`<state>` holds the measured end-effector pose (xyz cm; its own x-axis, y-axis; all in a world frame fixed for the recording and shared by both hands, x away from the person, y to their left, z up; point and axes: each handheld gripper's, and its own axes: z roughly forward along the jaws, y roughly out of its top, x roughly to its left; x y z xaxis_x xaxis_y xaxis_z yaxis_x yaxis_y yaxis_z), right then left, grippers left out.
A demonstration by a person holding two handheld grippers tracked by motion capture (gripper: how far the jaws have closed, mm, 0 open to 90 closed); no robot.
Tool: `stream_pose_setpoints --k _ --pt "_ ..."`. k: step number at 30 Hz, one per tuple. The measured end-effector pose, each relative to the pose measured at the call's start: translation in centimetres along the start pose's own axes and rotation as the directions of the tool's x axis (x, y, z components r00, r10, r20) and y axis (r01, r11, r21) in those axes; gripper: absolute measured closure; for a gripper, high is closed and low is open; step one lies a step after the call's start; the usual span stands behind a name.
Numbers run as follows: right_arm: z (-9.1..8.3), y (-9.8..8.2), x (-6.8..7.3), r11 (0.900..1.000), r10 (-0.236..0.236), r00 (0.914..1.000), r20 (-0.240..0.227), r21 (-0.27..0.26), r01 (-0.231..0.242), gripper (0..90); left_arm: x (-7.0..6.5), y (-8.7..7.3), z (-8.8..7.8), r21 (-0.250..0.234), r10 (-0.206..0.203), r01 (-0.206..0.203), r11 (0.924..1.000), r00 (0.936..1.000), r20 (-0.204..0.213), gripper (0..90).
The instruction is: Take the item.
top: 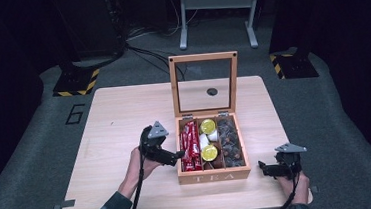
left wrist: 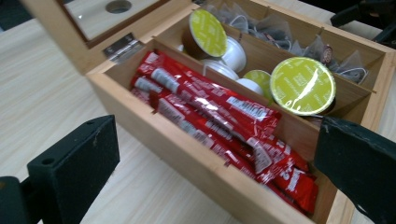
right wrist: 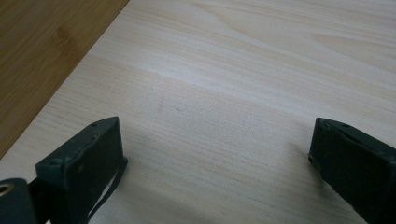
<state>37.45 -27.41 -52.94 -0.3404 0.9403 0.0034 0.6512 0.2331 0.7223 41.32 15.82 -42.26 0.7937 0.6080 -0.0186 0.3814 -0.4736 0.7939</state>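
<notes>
your left gripper [top: 177,155] sits at the tea box [top: 214,175] left wall, jaws released wide w/ nothing between; in the left gripper view the near wall cuts off the lower ends of the red sachets [left wrist: 219,119]. they fill the left compartment, long axis running front to back of the box. middle compartment: green-lidded pods [left wrist: 302,86], partly hidden behind each other. right compartment: tea bags [top: 229,141], too dark to make out. lid [top: 205,83] stands upright. your right gripper [top: 265,168] is low over bare table [right wrist: 233,70] right of the box, jaws apart, holding nothing.
</notes>
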Motion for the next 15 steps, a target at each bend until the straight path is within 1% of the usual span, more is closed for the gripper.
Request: stream_pose_setpoints --k 1,2,3,5,6,9,10,11,12,13,15 --pt "0.0 0.0 0.0 1.0 0.003 1.0 0.0 -0.002 -0.003 2.6 -0.2 0.2 0.4 0.002 0.006 -0.006 1.0 0.9999 0.011 0.0" --pt "0.0 0.0 0.0 1.0 0.003 1.0 0.0 -0.002 -0.003 2.6 -0.4 0.3 0.6 0.006 0.01 -0.01 0.9999 0.9999 0.013 0.0" --pt "0.0 0.0 0.0 1.0 0.002 1.0 0.0 -0.001 -0.002 2.6 -0.7 0.5 0.9 0.007 0.016 -0.017 0.9998 0.9994 0.03 0.0" --pt "0.0 0.0 0.0 1.0 0.002 1.0 0.0 -0.001 -0.002 2.6 -1.1 0.7 1.5 0.01 0.027 -0.028 0.9996 0.999 0.035 0.0" --pt "0.0 0.0 0.0 1.0 0.002 1.0 0.0 -0.002 -0.002 2.6 -1.3 0.9 1.9 0.015 0.032 -0.033 0.9993 0.9982 0.05 0.0" --pt "0.0 0.0 0.0 1.0 0.0 1.0 0.001 -0.003 0.0 2.8 -1.9 1.3 2.7 0.022 0.039 -0.04 0.9989 0.9976 0.058 0.0" --pt "0.0 0.0 0.0 1.0 0.0 1.0 0.002 -0.001 0.0 2.8 -2.1 1.4 2.9 0.025 0.041 -0.043 0.9988 0.997 0.066 0.0" --pt "0.0 0.0 0.0 1.0 0.0 1.0 0.002 -0.001 0.0 2.8 -2.2 1.6 3.2 0.031 0.053 -0.056 0.998 0.9957 0.076 0.0" --pt "0.0 0.0 0.0 1.0 0.001 1.0 0.002 -0.001 -0.001 2.9 -2.7 1.8 3.9 0.048 0.063 -0.067 0.9966 0.9944 0.084 0.0" --pt "0.0 0.0 0.0 1.0 0.001 1.0 0.002 -0.001 -0.001 2.9 -2.7 1.8 3.9 0.048 0.063 -0.067 0.9966 0.9944 0.084 0.0" --pt "0.0 0.0 0.0 1.0 0.001 1.0 0.002 -0.001 -0.001 2.9 -3.1 2.1 4.6 0.06 0.076 -0.082 0.9949 0.9923 0.098 0.0"
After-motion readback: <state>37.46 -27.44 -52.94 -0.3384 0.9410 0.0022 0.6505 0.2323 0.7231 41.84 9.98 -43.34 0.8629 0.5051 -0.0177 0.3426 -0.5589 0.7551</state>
